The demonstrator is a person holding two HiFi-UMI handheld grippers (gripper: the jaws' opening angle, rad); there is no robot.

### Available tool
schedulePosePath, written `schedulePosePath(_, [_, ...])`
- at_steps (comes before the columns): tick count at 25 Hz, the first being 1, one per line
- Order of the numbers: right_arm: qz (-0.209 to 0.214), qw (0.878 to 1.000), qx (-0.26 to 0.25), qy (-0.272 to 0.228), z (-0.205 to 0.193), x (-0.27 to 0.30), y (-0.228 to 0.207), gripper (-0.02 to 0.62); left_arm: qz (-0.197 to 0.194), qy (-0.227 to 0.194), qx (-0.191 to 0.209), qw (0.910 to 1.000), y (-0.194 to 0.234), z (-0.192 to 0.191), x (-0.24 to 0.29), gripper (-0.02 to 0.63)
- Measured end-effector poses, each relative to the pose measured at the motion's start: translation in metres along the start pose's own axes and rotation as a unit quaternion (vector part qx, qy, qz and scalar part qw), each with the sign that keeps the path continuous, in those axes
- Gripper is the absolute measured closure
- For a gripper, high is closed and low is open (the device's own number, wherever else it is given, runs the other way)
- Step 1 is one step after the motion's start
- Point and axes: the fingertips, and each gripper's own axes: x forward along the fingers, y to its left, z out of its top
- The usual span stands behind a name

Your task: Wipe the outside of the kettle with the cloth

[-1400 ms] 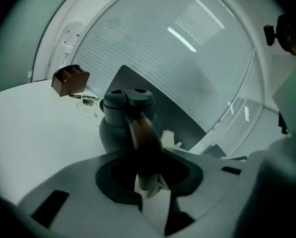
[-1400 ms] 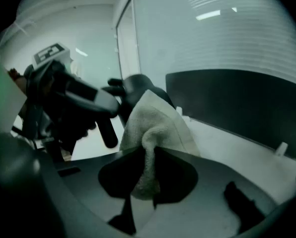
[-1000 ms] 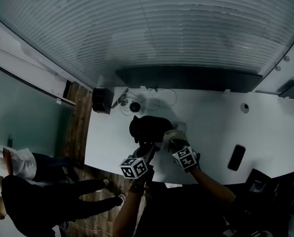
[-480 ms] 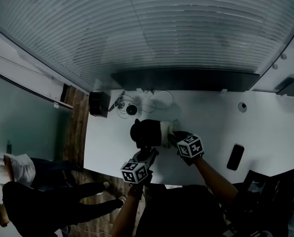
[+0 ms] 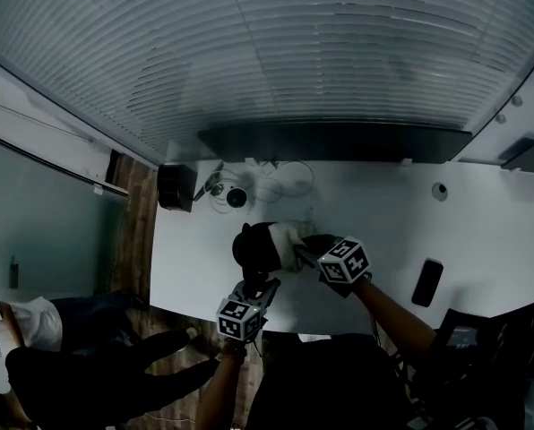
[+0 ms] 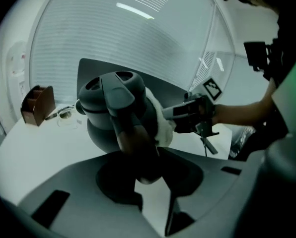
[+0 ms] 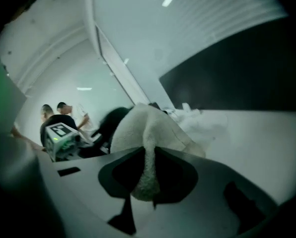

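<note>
Found the dark kettle (image 5: 254, 243) near the middle of the head view, standing on the white table (image 5: 482, 231), just below a small round object (image 5: 236, 197) and down-right of a dark box (image 5: 175, 186) at the table's upper-left corner. Saw a dark phone (image 5: 426, 283) lying well apart, toward the table's right edge. Reached the kettle from below with the left gripper (image 5: 261, 285) and from the right with the right gripper (image 5: 303, 255).

In the left gripper view, had the jaws clamped on the lower part of the kettle's handle (image 6: 128, 128), with the rounded body at centre-left of the frame and a brown box (image 6: 37, 105) at far left on the table.

In the right gripper view, pinched a fold of the pale, fluffy cloth (image 7: 147, 143) tight between the jaws at lower centre, with the remainder bunched upward against the kettle's dark side. Pressed that cloth onto the kettle's right flank, touching it, as shown in the head view and the left gripper view alike.

Caught two people (image 7: 63, 114) standing at the left of the right gripper view, behind the left gripper's marker cube.
</note>
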Motion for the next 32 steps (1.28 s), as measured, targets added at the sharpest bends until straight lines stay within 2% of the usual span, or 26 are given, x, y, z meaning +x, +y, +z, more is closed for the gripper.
schedulePosePath(2, [-0.036,0.997,0.047,0.050,-0.039,0.007,-0.040,0.534,0.000,0.026,0.056,0.9981,-0.001,-0.003,0.000,0.494])
schedulePosePath(4, [-0.037,0.995,0.072,0.064,-0.051,0.008,-0.048,0.535,-0.008,0.047,0.101,0.9938,-0.004,-0.003,0.001,0.494])
schedulePosePath(6, [-0.024,0.997,0.054,0.043,-0.029,0.001,-0.033,0.535,-0.017,0.060,0.128,0.9897,-0.004,0.000,0.002,0.494])
schedulePosePath(10, [0.070,0.995,0.051,-0.041,0.037,-0.019,0.018,0.534,-0.044,0.064,0.137,0.9876,-0.001,0.001,-0.001,0.494])
schedulePosePath(12, [0.074,0.995,0.055,-0.045,0.045,-0.016,0.015,0.534,-0.061,0.072,0.156,0.9832,-0.002,-0.001,-0.001,0.494])
schedulePosePath(14, [0.044,0.995,0.088,-0.028,0.030,-0.008,-0.016,0.534,-0.075,0.089,0.187,0.9755,0.000,-0.003,-0.002,0.494])
schedulePosePath(17, [-0.002,0.991,0.133,0.023,-0.013,0.008,-0.062,0.534,-0.096,0.114,0.245,0.9581,-0.001,-0.007,-0.004,0.494])
schedulePosePath(19, [-0.004,0.987,0.155,0.031,-0.026,0.012,-0.072,0.534,-0.110,0.120,0.267,0.9498,-0.004,-0.007,-0.003,0.494])
schedulePosePath(21, [0.021,0.986,0.163,0.015,-0.013,0.006,-0.065,0.535,-0.123,0.127,0.281,0.9432,-0.004,-0.008,-0.003,0.494])
schedulePosePath(23, [0.070,0.986,0.152,-0.011,0.015,-0.006,-0.043,0.534,-0.140,0.143,0.312,0.9289,-0.003,-0.012,-0.005,0.494])
schedulePosePath(25, [0.117,0.982,0.145,-0.029,0.040,-0.017,-0.022,0.534,-0.154,0.161,0.354,0.9082,-0.001,-0.017,-0.007,0.494])
schedulePosePath(26, [0.128,0.980,0.148,-0.030,0.043,-0.018,-0.018,0.534,-0.161,0.169,0.376,0.8968,0.001,-0.019,-0.008,0.494])
schedulePosePath(28, [0.116,0.978,0.172,-0.021,0.030,-0.014,-0.025,0.534,-0.174,0.184,0.414,0.8741,0.007,-0.021,-0.010,0.494])
schedulePosePath(30, [0.087,0.973,0.213,0.001,-0.003,-0.007,-0.044,0.534,-0.191,0.196,0.448,0.8512,0.011,-0.021,-0.010,0.494])
schedulePosePath(32, [0.061,0.969,0.235,0.037,-0.038,-0.001,-0.060,0.535,-0.213,0.210,0.484,0.8227,0.013,-0.020,-0.011,0.494])
